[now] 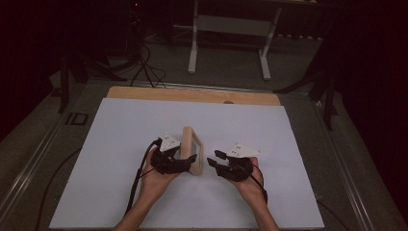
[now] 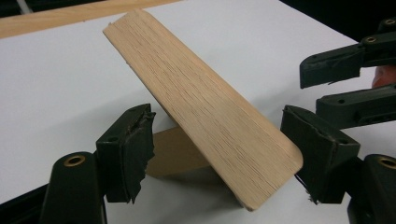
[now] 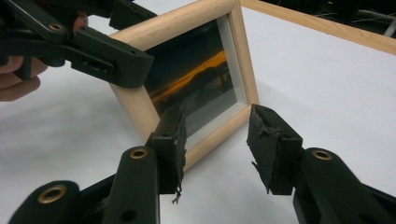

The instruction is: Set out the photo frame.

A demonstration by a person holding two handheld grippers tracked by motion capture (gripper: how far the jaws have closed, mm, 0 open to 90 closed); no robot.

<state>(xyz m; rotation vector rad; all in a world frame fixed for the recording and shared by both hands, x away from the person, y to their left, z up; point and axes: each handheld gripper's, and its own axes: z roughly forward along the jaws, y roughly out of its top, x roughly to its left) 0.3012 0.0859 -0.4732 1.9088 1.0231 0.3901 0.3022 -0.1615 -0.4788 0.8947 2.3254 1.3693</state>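
A small wooden picture frame (image 1: 191,150) stands on edge near the middle of the white tabletop (image 1: 120,144), propped by a back stand and tilted slightly backward. Behind its glass it holds a dark picture (image 3: 196,77) crossed by an orange band, set within a white inner border. In the high view the frame's long axis runs away from the person, with the glazed front facing the right gripper (image 1: 213,161) and the plain wooden back (image 2: 205,109) facing the left gripper (image 1: 192,159). The left gripper straddles the near end of the frame with released jaws; in the left gripper view both pads (image 2: 135,140) stand clear of the wood. The right gripper hovers just beside the frame's front, its jaws likewise parted and holding nothing. A light wooden strip (image 1: 192,95) borders the far edge of the tabletop.
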